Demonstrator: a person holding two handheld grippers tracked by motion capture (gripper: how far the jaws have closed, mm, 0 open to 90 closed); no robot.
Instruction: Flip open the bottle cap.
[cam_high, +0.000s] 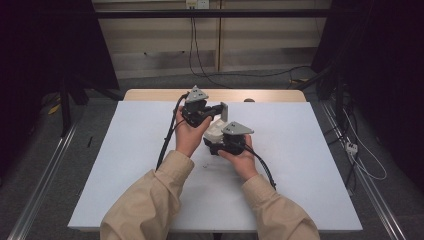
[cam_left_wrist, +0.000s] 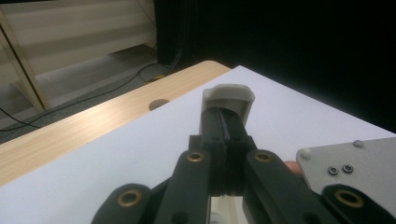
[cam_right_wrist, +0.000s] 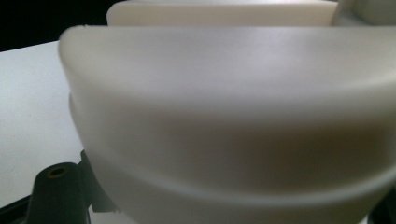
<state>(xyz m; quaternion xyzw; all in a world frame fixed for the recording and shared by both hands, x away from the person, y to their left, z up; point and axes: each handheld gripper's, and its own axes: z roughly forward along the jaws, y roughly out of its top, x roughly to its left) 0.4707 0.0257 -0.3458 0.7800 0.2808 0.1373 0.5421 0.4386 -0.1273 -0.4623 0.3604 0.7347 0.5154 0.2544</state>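
From the high view, we see a white plastic box (cam_high: 214, 131) lying on the white tabletop (cam_high: 125, 165), with its hinged lid (cam_high: 224, 111) standing upright at the far side of the box. The left gripper (cam_high: 216, 111) reaches to that lid from the left of the box; the right gripper (cam_high: 216, 145) sits at the box's near edge.

In the left gripper view, we see the jaws drawn together on the thin lid (cam_left_wrist: 229, 95), whose rounded top rim pokes out above the left gripper (cam_left_wrist: 225, 122). Beyond the lid lies the bare wood strip (cam_left_wrist: 93, 121) of the tabletop.

In the right gripper view, the box (cam_right_wrist: 224, 116) looms very close, a smooth, rounded, matt wall. The jaws sit low at the box's near edge; they read as closed on its lip, though the contact itself is hidden.

We judge the box light, rigid and rather slick, with a hinge that could strain. Thin rims are the sensible holds: lid edge for one gripper, body lip for the other.
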